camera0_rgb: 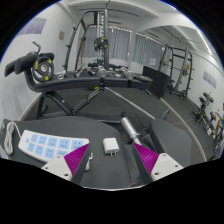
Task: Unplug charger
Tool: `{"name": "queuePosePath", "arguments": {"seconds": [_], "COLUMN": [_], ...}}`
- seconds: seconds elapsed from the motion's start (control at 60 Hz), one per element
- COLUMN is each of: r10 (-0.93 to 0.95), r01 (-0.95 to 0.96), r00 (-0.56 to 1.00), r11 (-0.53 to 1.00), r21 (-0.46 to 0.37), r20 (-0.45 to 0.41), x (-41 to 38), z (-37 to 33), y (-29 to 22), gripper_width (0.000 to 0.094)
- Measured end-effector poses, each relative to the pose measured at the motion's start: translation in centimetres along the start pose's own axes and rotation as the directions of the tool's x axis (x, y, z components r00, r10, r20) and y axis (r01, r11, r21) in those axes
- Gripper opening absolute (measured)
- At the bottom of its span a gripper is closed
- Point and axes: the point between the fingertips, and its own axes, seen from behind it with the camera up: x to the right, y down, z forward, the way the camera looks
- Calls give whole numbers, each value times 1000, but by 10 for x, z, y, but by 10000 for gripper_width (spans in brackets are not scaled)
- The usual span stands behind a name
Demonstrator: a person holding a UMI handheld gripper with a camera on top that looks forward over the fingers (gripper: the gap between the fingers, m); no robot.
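Note:
A small white charger (109, 146) lies flat on the dark table (90, 125), just ahead of and between my fingertips. It is apart from the white power strip (45, 145), which lies to the left next to my left finger. My gripper (112, 157) is open, and neither magenta pad touches the charger. A white cord (10, 135) runs off from the strip's far left end.
A silver cylindrical object (129, 127) lies on the table just beyond my right finger. Beyond the table stand a weight bench (75, 82) and other gym equipment (172, 70). Windows line the back wall.

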Motion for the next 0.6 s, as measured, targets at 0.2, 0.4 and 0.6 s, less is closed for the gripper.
{"name": "queuePosePath", "arguments": {"seconds": [0.2,0.4,0.6], "r10": [76,107,94], "r01": [-77,-114,-99], "r00": [997,992,994], "r11": [992,987,989], "r21": [104,113,106], "r20": [19,69,52], "x": [-12,-37,-52], "z": [-145,-267,-318], "y": [-21,7,40], "gripper_width": [856,856,855]}}
